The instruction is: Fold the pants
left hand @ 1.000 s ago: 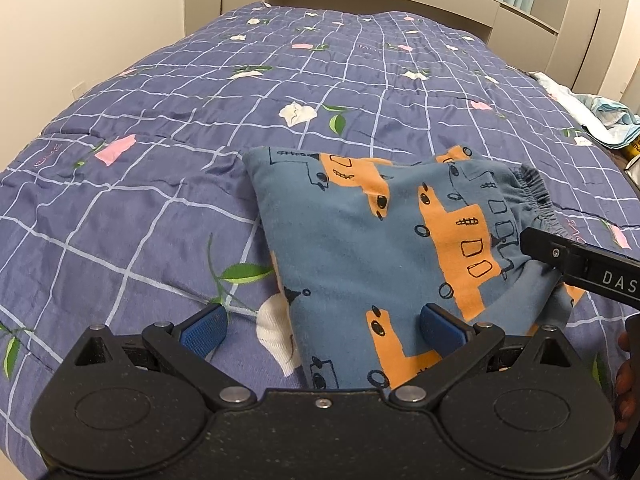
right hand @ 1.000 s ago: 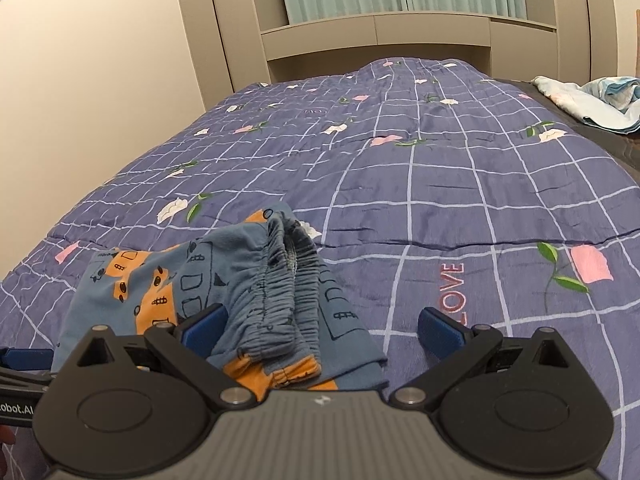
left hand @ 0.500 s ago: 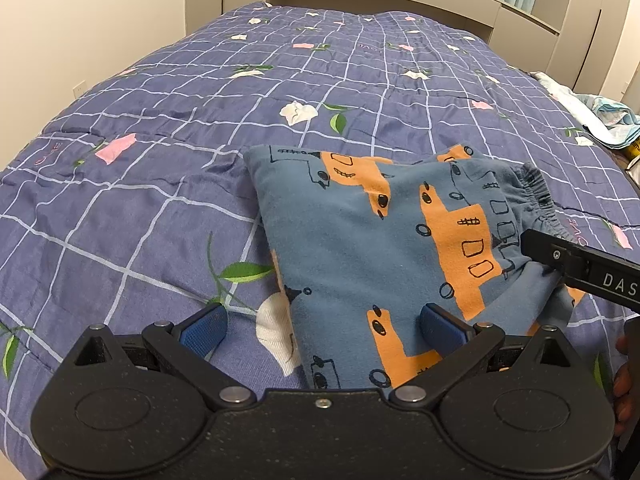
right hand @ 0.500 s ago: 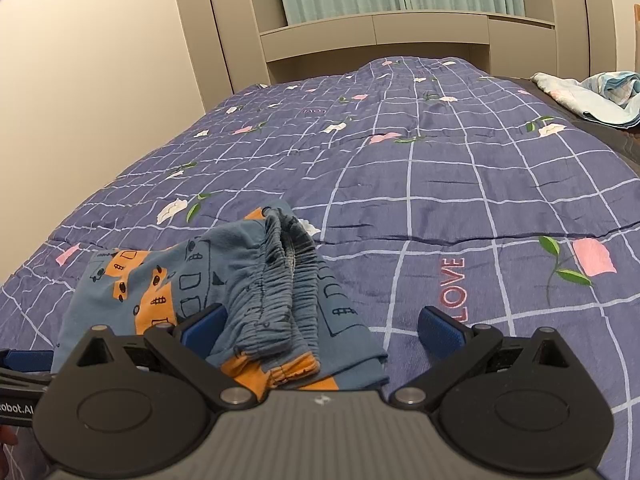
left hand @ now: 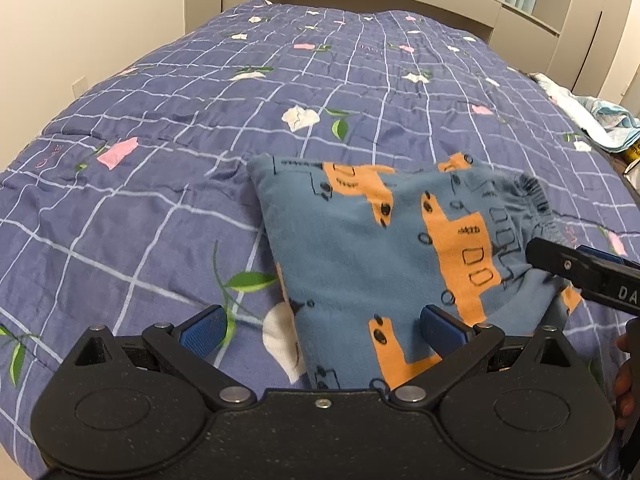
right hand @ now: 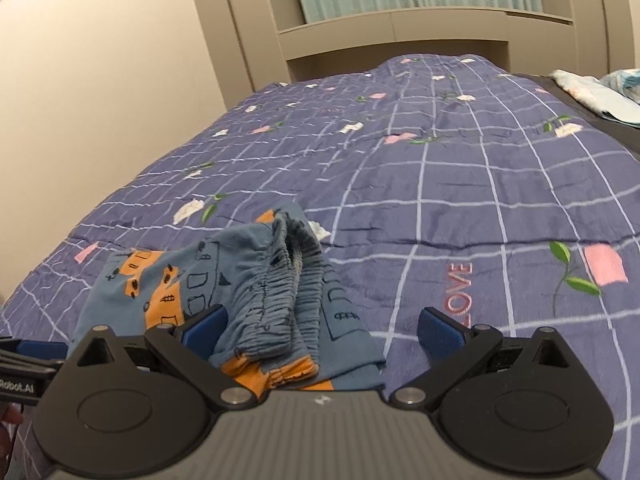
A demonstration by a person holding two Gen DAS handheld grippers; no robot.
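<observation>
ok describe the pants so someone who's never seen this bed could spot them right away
On the purple grid-patterned quilt with printed flowers, look near its foot edge, between the two open black grippers. The folded blue fleece pants lie there, the only blue cloth with orange vehicle prints and a gathered elastic waistband.

The folded pants (left hand: 380, 264) lie on the bed (left hand: 160, 208), near its front edge. The left hand-held gripper (left hand: 320, 330) sits before them, the right hand-held gripper (right hand: 320, 330) at their waistband side. A crumpled cloth (left hand: 600, 120) lies far right; the headboard (right hand: 392, 36) stands behind.
</observation>
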